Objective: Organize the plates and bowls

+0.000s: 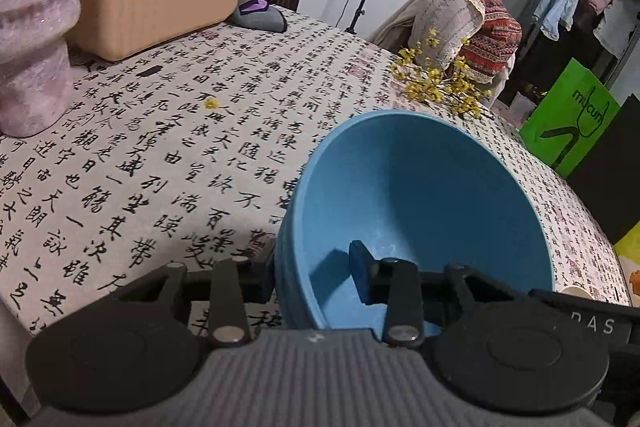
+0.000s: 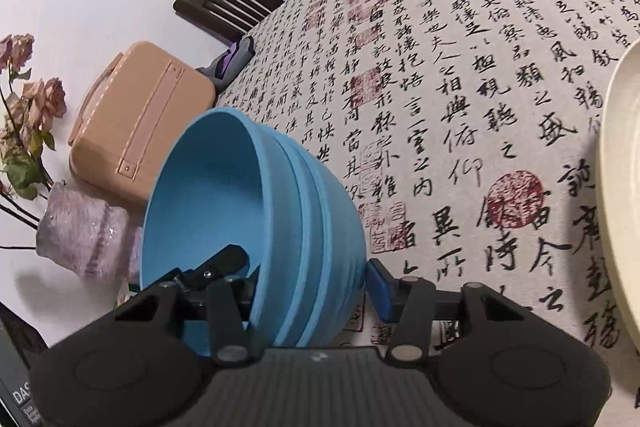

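Both left tongs (image 1: 312, 277) and right tongs (image 2: 306, 281) pinch the stacked round blue plastic bowls' (image 2: 256, 227) rim, lifted off the desk (image 2: 460, 75); next, setting down near the 3 o'clock cream plate (image 2: 624, 187).

The right gripper (image 2: 308, 291) is straddling the rim of 2 nested blue bowls (image 2: 256, 211), with a cream plate (image 2: 624, 187) lying nearby.

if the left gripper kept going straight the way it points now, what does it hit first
The left gripper already straddles the wall of the blue bowl, so the bowl would simply travel with it. Beyond the bowl, probably the yellow flower sprigs on the tablecloth, though depth is unclear.
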### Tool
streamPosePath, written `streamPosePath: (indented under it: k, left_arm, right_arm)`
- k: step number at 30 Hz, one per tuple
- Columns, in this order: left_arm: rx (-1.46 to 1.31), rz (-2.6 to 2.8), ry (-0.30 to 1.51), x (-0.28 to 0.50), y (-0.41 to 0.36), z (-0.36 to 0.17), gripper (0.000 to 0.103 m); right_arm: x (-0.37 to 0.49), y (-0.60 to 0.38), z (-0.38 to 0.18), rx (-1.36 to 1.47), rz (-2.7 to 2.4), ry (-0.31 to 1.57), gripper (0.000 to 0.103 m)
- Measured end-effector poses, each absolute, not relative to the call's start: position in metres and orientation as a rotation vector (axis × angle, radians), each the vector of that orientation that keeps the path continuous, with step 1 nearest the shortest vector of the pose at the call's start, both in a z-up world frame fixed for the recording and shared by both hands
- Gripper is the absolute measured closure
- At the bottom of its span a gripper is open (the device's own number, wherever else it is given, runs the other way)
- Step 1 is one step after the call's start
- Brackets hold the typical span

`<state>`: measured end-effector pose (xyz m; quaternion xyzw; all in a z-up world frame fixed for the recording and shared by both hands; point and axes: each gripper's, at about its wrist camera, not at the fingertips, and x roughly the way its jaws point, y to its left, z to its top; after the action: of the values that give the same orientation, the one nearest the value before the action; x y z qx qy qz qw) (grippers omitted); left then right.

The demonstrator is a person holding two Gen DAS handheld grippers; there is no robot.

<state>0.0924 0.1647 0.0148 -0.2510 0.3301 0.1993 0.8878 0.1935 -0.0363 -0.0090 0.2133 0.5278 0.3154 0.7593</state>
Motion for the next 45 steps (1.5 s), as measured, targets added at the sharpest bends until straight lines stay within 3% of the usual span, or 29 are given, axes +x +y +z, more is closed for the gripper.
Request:
streamPosePath:
  k: [45]
  left_arm:
    - [-0.457,0.291,0.670,0.117,0.087,0.034,0.066]
  right_arm:
    - [0.195,-0.130,0.008,0.553,0.611,1.062,0.054]
